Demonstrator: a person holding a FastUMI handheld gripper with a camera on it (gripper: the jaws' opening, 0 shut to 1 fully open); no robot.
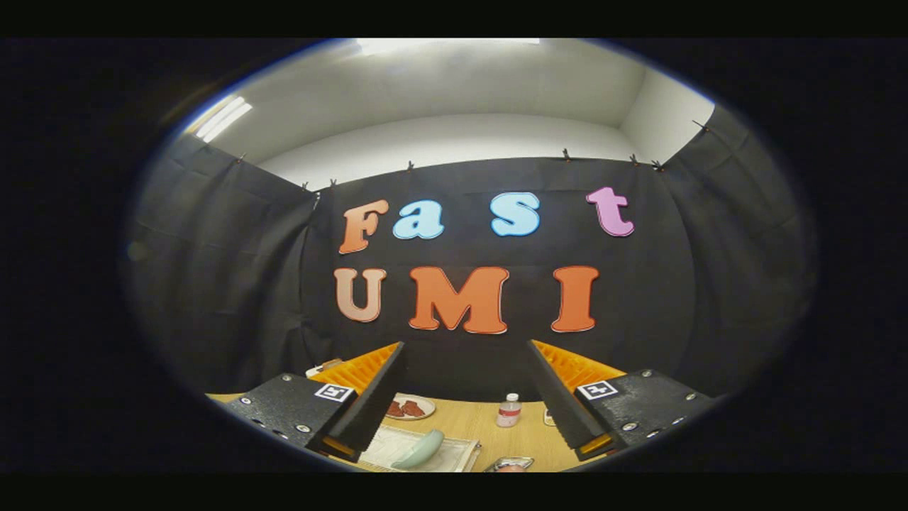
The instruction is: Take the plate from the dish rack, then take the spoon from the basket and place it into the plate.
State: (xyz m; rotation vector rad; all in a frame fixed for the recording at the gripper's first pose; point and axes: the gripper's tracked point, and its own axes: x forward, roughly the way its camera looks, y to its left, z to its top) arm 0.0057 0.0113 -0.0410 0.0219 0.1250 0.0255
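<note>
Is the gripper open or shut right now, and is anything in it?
Open and empty. The gripper has its fingers spread wide apart, with the table and a small bottle showing through the gap.

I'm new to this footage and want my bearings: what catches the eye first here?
The gripper fingers, black with orange backs, stand wide apart with nothing between them. Beyond them on the wooden table stands a small bottle, with a plate of red pieces beside the left finger and a pale green spoon nearer.

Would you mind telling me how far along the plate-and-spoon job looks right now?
Nothing looks done yet. The gripper is open and empty, held high above the wooden table. A pale green spoon lies on a tray between the fingers, untouched. Taking the plate and placing the spoon both remain.
</note>
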